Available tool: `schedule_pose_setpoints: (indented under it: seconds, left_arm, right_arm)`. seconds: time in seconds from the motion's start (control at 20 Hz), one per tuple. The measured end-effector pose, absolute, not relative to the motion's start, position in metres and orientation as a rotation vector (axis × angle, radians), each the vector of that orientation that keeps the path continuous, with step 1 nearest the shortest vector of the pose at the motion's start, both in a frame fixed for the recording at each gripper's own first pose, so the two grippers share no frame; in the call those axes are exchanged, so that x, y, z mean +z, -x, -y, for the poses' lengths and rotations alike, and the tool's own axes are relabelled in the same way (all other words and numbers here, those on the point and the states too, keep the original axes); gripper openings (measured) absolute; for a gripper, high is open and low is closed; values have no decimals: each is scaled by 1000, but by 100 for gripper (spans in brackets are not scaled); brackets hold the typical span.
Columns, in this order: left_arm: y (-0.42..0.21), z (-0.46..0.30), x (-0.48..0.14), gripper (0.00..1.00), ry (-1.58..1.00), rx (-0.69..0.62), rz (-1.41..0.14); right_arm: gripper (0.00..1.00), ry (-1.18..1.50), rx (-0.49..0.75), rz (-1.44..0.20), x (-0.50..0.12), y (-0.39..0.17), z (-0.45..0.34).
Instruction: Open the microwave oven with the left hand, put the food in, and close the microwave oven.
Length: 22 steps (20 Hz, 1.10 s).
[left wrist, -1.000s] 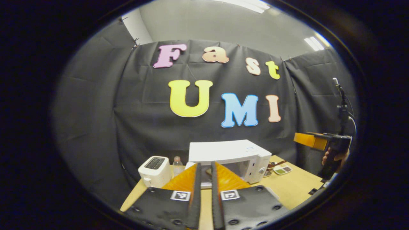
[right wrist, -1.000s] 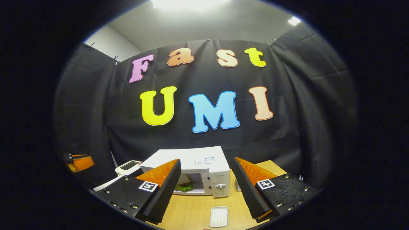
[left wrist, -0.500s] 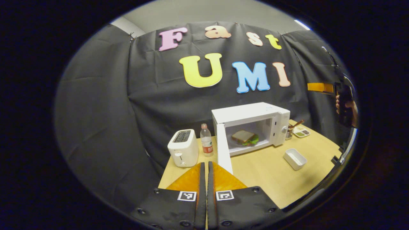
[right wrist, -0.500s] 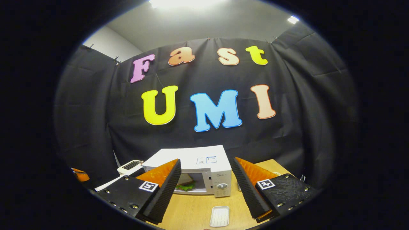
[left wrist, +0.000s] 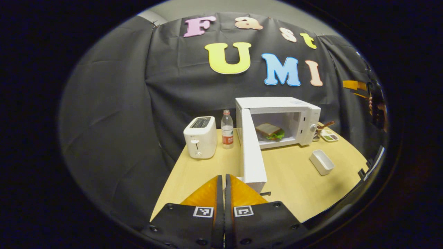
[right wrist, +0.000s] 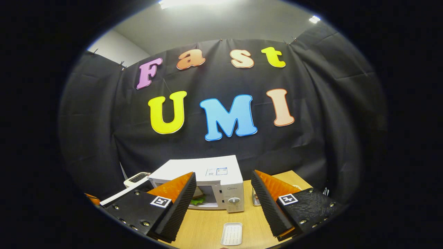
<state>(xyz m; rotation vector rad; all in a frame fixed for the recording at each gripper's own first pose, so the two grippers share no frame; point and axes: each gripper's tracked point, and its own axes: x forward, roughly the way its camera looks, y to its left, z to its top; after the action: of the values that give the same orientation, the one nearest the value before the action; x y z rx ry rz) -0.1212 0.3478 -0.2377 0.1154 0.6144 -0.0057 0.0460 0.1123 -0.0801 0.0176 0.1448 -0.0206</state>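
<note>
The white microwave stands at the back of the wooden table with its door swung wide open toward me. A sandwich with green lettuce lies inside the cavity. My left gripper is shut with nothing in it, just in front of the door's free edge. The right gripper is open and empty, raised above the table before the microwave, where the sandwich shows inside. The right gripper, held by a hand, also appears high at the far right of the left gripper view.
A white toaster and a clear water bottle stand left of the microwave. An empty white tray lies on the table in front of the microwave, also seen as the white tray. A small dish sits to the microwave's right.
The left gripper view has pulled back and tilted down, so the open door and the table now show fully. The right gripper has barely moved and stays open.
</note>
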Motion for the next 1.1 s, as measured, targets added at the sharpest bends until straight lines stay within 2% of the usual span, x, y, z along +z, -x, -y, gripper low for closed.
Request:
schedule_pose_setpoints:
  seconds: [0.05, 0.1, 0.35, 1.1]
  left_arm:
    - [120, -344, -240, 11, -133, -9, -620]
    - [123, -341, -240, 8, -146, -10, -626]
    - [128, -306, -237, 7, -140, -68, -641]
    - [80, -135, -235, 7, -64, -370, -607]
  right_arm:
    - [96, -18, -15, -144, -80, -48, -113]
    - [96, -18, -10, -145, -81, -49, -113]
    - [96, -11, 2, -136, -80, -55, -110]
    - [96, 17, -3, -87, -64, -61, -81]
